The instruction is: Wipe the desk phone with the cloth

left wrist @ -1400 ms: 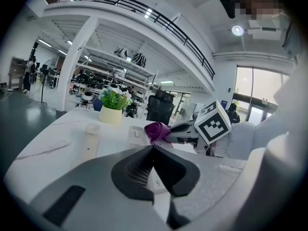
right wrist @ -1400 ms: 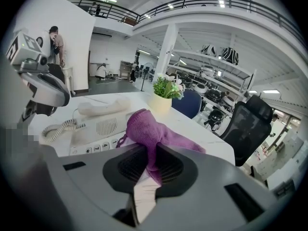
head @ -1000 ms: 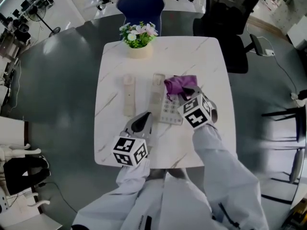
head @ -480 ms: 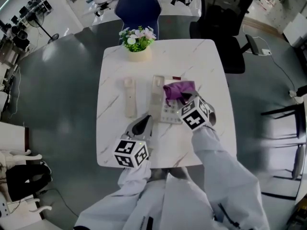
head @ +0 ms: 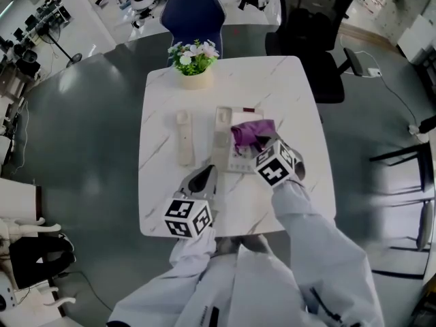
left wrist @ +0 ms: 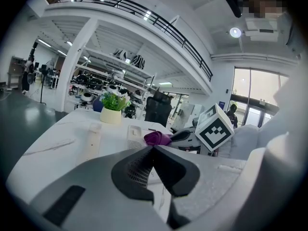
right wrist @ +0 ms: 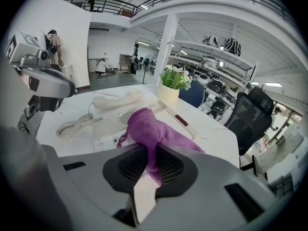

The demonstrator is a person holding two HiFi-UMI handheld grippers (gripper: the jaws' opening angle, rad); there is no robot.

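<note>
A white desk phone base [head: 228,142] [right wrist: 159,114] lies mid-table, its handset [head: 184,138] [right wrist: 118,99] off the cradle to the left, joined by a coiled cord [right wrist: 77,124]. My right gripper [head: 262,142] [right wrist: 151,160] is shut on a purple cloth [head: 248,129] [right wrist: 149,129], which rests on the phone's upper right part. My left gripper [head: 203,178] [left wrist: 153,150] hovers near the table's front edge, jaws together with nothing between them. The purple cloth [left wrist: 156,138] and phone base [left wrist: 137,131] show beyond it.
A potted plant [head: 195,58] [right wrist: 172,83] stands at the far edge of the white marble table [head: 300,114]. A blue chair [head: 193,9] and a black office chair [head: 310,19] stand behind the table. Bare tabletop lies to the right of the phone.
The right gripper and cloth have shifted slightly over the phone; the head view has moved a little. The left gripper stays near the front edge.
</note>
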